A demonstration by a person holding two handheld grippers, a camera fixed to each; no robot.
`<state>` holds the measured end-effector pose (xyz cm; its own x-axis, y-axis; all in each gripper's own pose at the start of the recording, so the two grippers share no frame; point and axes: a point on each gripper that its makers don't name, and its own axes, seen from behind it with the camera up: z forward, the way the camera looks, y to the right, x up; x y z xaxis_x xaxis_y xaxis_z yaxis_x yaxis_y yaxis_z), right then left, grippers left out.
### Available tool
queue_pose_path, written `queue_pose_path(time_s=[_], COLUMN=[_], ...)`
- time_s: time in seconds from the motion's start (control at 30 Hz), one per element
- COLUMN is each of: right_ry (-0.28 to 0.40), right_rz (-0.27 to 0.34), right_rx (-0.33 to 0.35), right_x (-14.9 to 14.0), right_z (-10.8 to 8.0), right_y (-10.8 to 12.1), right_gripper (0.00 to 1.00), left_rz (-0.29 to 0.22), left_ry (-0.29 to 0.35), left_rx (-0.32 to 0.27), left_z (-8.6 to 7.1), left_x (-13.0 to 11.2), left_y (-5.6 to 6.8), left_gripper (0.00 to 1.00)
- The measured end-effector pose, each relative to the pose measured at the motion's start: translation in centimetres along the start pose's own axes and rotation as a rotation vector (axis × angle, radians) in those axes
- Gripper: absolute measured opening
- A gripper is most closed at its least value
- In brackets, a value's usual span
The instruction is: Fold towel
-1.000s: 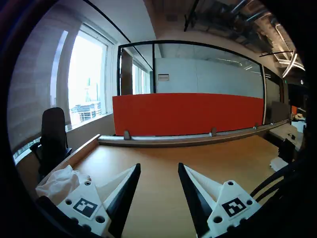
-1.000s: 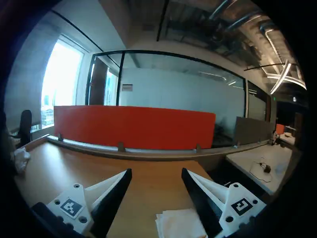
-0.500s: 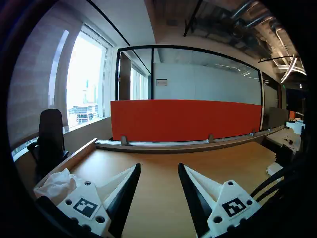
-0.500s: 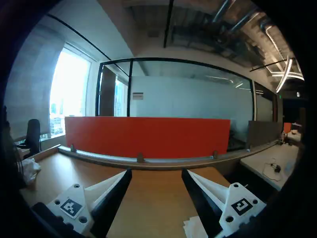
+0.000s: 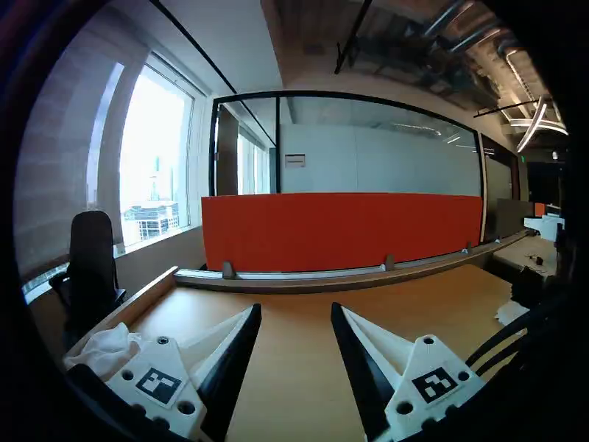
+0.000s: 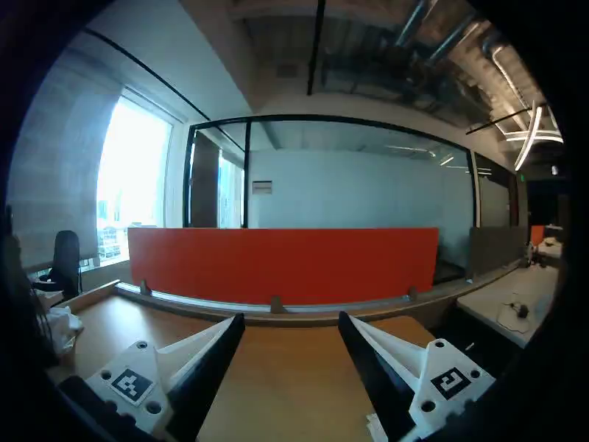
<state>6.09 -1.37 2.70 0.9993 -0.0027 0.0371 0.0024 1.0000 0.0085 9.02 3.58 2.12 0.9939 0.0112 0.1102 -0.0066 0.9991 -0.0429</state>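
A crumpled white towel [image 5: 104, 349] lies in a heap at the left edge of the wooden desk [image 5: 294, 376], just beside the outer finger of the left gripper [image 5: 294, 306]; in the right gripper view the same heap [image 6: 63, 328] sits at the far left of the desk [image 6: 287, 387]. A sliver of flat white cloth [image 6: 373, 426] shows low in that view, against the inner side of one finger of the right gripper [image 6: 291, 317], and a small white patch [image 5: 508, 311] lies on the desk's right side in the left gripper view; whether it is folded cloth I cannot tell. Both grippers hover over bare wood with their fingers spread wide and nothing between them. Past the desk's far edge an orange divider panel [image 5: 339, 232] stands upright on a grey rail, with a glass partition behind it. A black office chair [image 5: 92, 258] stands to the left, below a bright window [image 5: 151, 184].
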Motion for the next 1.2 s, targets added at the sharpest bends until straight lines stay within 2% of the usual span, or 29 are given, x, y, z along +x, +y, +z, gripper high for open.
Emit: queue_pose_path(time_s=[0.47, 0.7, 1.2], right_ry=[-0.019, -0.040, -0.051], right_rz=[0.000, -0.012, -0.044], right_rx=[0.007, 0.028, -0.004], right_x=[0.7, 0.3, -1.9], right_z=[-0.3, -0.5, -1.2], right_y=[-1.1, -2.4, -3.2], right_gripper=[0.99, 0.99, 0.99], left_rz=[0.007, 0.025, 0.044], left_ry=[0.040, 0.062, 0.106], left_rx=[-0.001, 0.003, 0.031], left_z=[0.2, -0.3, -0.8], left_x=[-0.2, -1.8, -6.8], left_y=[0.4, 0.3, -1.9], left_gripper=[0.69, 0.69, 0.69])
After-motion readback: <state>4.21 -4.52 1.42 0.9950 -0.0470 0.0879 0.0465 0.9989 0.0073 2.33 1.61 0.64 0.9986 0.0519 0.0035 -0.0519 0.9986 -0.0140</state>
